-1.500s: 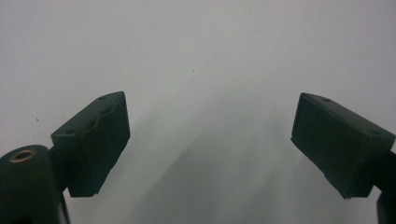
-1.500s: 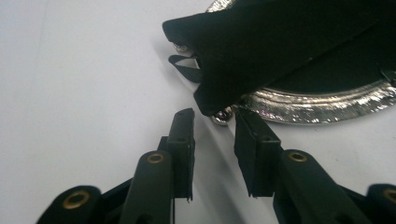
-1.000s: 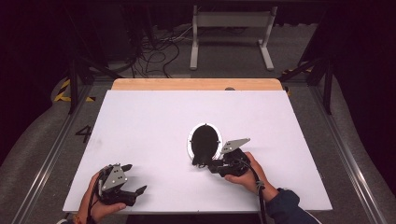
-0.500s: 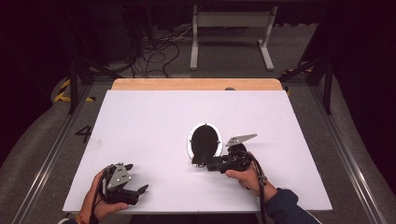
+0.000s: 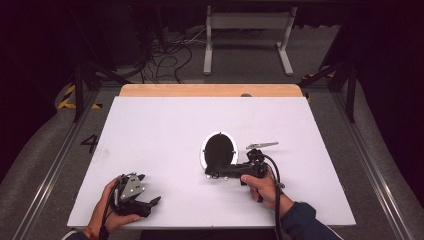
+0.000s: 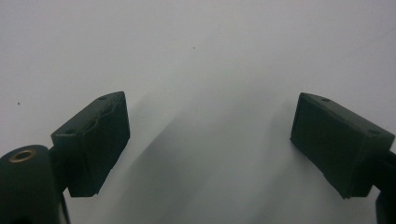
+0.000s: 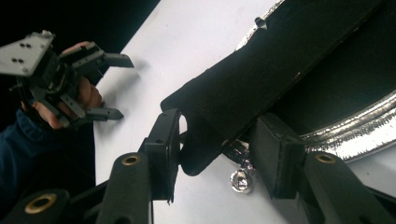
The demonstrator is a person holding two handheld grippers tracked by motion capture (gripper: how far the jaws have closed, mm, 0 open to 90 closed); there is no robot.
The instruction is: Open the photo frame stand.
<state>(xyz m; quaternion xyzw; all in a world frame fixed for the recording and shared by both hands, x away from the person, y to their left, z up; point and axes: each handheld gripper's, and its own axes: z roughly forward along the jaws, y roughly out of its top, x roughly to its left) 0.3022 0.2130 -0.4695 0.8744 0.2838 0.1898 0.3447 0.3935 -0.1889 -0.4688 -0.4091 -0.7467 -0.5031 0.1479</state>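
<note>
We log one object on the white counter: a black oval pouch with a silvery zipper rim, lying near the middle, slightly toward our right side, its long axis running roughly away from the person's edge. In the right gripper view a black flap folds over the near end of the pouch, and a small silver zipper pull hangs just below it.

The right gripper lies almost level, pointing toward our left, its tips at the pouch's near end. Its jaws have just been opening and now stand about half apart. In the right gripper view the flap's rounded end sits between them; the left pad looks to be touching or just beside the fabric, while the right pad stands close by the rim, and we cannot tell that it presses. We read this as a loose straddle, not a firm grip.

The left gripper rests near the counter's front edge, well apart from the pouch, jaws wide with nothing between them.

The right hand is plainly the nearer. Our judgement: the coming move turns on the flap's lie across the jaws, so closing there would catch it.
</note>
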